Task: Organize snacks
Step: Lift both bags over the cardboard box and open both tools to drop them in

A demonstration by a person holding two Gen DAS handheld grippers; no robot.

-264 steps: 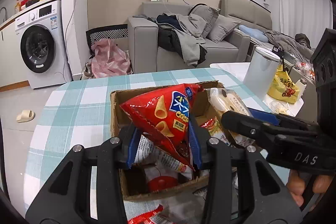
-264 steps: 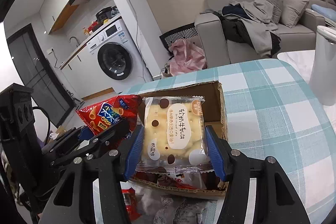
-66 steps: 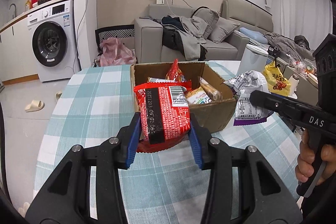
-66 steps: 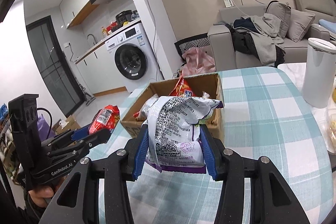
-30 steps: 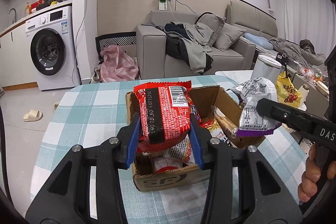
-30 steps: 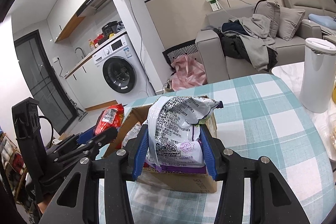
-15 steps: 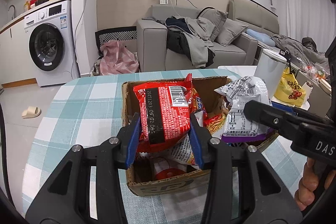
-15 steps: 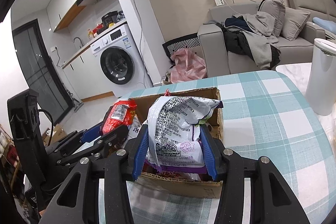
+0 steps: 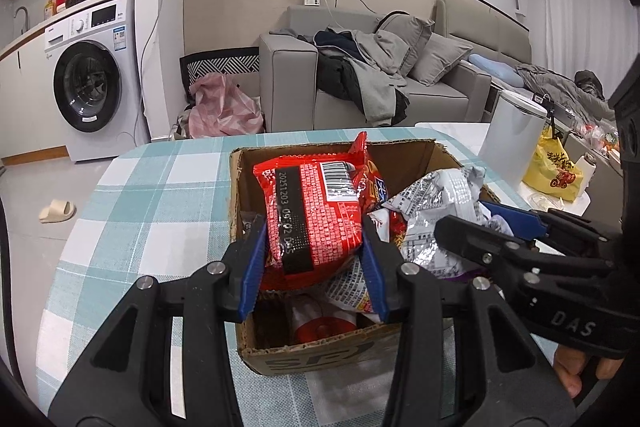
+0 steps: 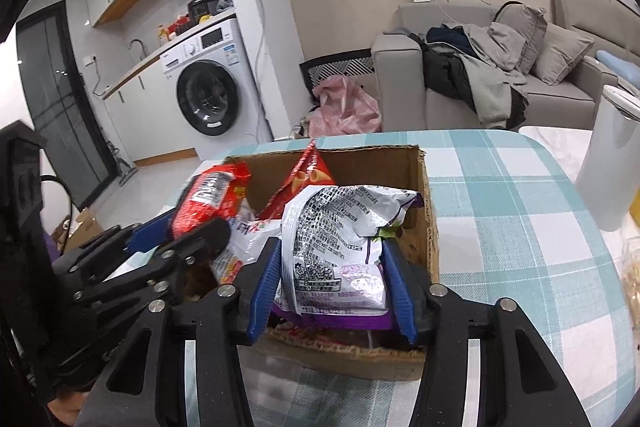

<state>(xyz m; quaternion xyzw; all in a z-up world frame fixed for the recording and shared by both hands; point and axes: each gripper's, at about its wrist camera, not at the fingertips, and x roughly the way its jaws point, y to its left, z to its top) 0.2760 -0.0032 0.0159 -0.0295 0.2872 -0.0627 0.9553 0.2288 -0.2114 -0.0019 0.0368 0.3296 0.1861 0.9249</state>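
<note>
A brown cardboard box (image 9: 236, 187) stands on the checked table, with several snack packets inside. My left gripper (image 9: 314, 227) is shut on a red packet (image 9: 316, 211), held over the box's left half with its lower end inside the opening. My right gripper (image 10: 331, 243) has a silver and purple packet (image 10: 336, 227) between its blue pads, low over the box's (image 10: 430, 227) right half. Its jaws are opening, and the pads still touch the packet's sides. Each view also shows the other tool: the right gripper (image 9: 464, 217) and the left gripper (image 10: 192, 227).
The teal checked tablecloth (image 9: 152, 195) spreads around the box. A white bin (image 9: 508, 139) and a yellow bag (image 9: 554, 171) stand off the table's right edge. A person's hand (image 9: 576, 375) grips the right tool. A sofa and a washing machine are behind.
Both grippers have come forward and down over the box, so the red and silver packets now sit lower in its opening. The right pads stand slightly wider apart.
</note>
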